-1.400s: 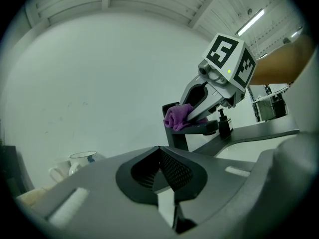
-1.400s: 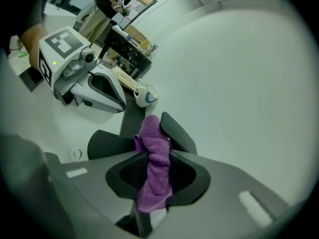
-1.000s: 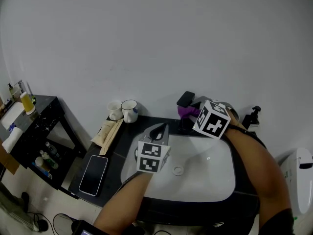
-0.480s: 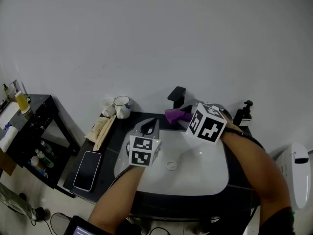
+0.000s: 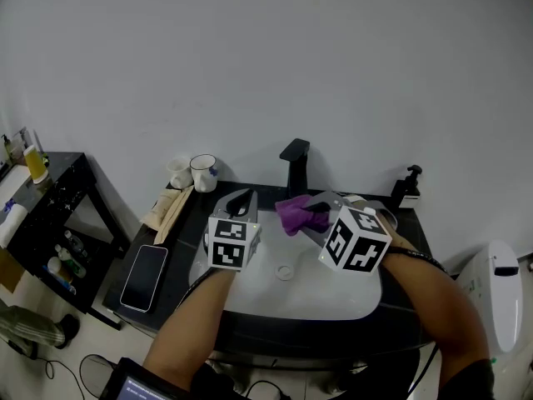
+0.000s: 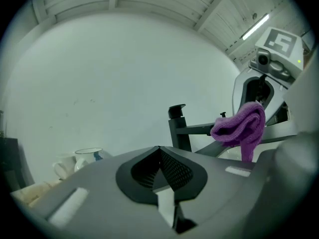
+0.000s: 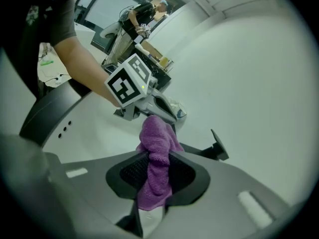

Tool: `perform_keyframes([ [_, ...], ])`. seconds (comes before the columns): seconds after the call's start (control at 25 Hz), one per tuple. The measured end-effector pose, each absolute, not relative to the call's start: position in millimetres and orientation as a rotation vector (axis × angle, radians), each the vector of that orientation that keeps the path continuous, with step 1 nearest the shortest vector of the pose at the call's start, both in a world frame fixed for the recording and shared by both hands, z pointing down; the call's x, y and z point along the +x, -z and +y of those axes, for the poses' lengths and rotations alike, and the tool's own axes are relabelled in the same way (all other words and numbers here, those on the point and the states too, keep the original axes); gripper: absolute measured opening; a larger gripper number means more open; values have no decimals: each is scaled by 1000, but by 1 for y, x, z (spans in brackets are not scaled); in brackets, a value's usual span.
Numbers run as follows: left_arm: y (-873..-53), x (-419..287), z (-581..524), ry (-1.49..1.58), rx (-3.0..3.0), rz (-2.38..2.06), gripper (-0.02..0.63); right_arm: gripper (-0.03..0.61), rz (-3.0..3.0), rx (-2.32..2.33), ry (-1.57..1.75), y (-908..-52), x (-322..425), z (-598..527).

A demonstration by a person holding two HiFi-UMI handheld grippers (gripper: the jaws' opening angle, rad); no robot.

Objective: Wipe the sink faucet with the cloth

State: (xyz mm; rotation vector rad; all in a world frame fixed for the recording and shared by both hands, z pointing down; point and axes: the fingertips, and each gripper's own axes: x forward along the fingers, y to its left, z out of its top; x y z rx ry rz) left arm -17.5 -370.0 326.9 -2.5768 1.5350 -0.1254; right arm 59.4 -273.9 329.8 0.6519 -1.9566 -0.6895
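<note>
Holding a bunched purple terry cloth (image 5: 291,213) clamped between its jaws, the right hand-held gripper (image 5: 313,212) hovers over the white oval sink basin (image 5: 293,295). It is just in front of the matte black angular faucet (image 5: 293,163); whether cloth and spout touch, I cannot tell. The left hand-held gripper (image 5: 241,204) waits alongside, jaws closed on nothing. Only a narrow fold looks pinched, so hard rubbing against the spout's edges could tug the cloth free into the basin.

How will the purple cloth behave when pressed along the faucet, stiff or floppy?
Probably floppy: the purple cloth droops in folds from the right gripper, shut on it. Likely light, with a grippy terry-like nap. It should drape around the faucet.
</note>
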Motion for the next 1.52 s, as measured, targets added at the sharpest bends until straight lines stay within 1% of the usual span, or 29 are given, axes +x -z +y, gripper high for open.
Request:
perform_keyframes([
  [0.2,-330,-24,-372,130,-2578,1561,18,94,-1963,700,658,-361,72,-279],
  [0.36,-332,-16,-369,130,-2608,1532,18,95,-1970,751,647,-382,79,-292],
  [0.52,-332,-11,-370,149,-2590,1508,18,97,-1976,893,688,-376,85,-322],
  [0.84,-336,-7,-374,215,-2565,1506,18,95,-2008,1050,651,-360,87,-372],
  [1.36,-337,3,-372,207,-2573,1464,18,97,-1980,1061,579,-352,89,-405],
  [1.52,-341,2,-370,217,-2577,1476,18,95,-1936,988,500,-370,92,-404],
])
